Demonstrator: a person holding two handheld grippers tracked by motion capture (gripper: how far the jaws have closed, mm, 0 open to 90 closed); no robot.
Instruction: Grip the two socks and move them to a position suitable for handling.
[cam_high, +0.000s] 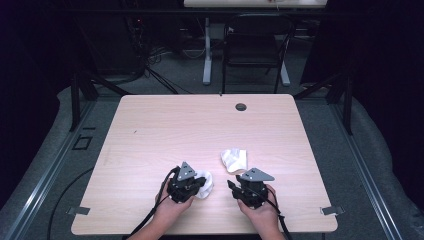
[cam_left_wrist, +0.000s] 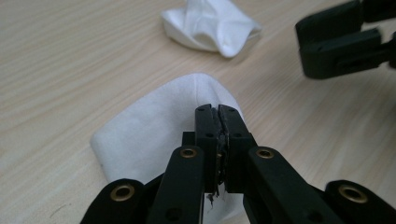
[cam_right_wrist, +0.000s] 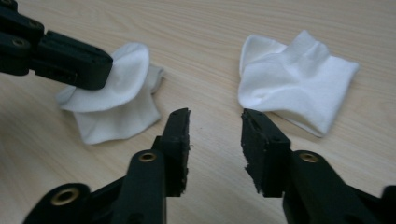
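Observation:
Two white socks lie on the wooden table (cam_high: 190, 125). My left gripper (cam_high: 202, 183) is shut on the near sock (cam_high: 207, 190); in the left gripper view its jaws (cam_left_wrist: 218, 112) pinch a fold of that sock (cam_left_wrist: 154, 126), lifting it slightly. The second sock (cam_high: 234, 159) lies crumpled a little farther off (cam_left_wrist: 210, 25). My right gripper (cam_high: 233, 185) stands open over bare wood (cam_right_wrist: 215, 119) with nothing between its jaws. In its view the held sock (cam_right_wrist: 116, 109) is at the left under the left gripper (cam_right_wrist: 100, 70), and the loose sock (cam_right_wrist: 299, 88) is at the right.
A round cable hole (cam_high: 241, 106) sits near the table's far edge. Behind the table stand a black chair (cam_high: 255, 45) and a white desk leg (cam_high: 206, 50). Black frame posts flank the table on grey carpet.

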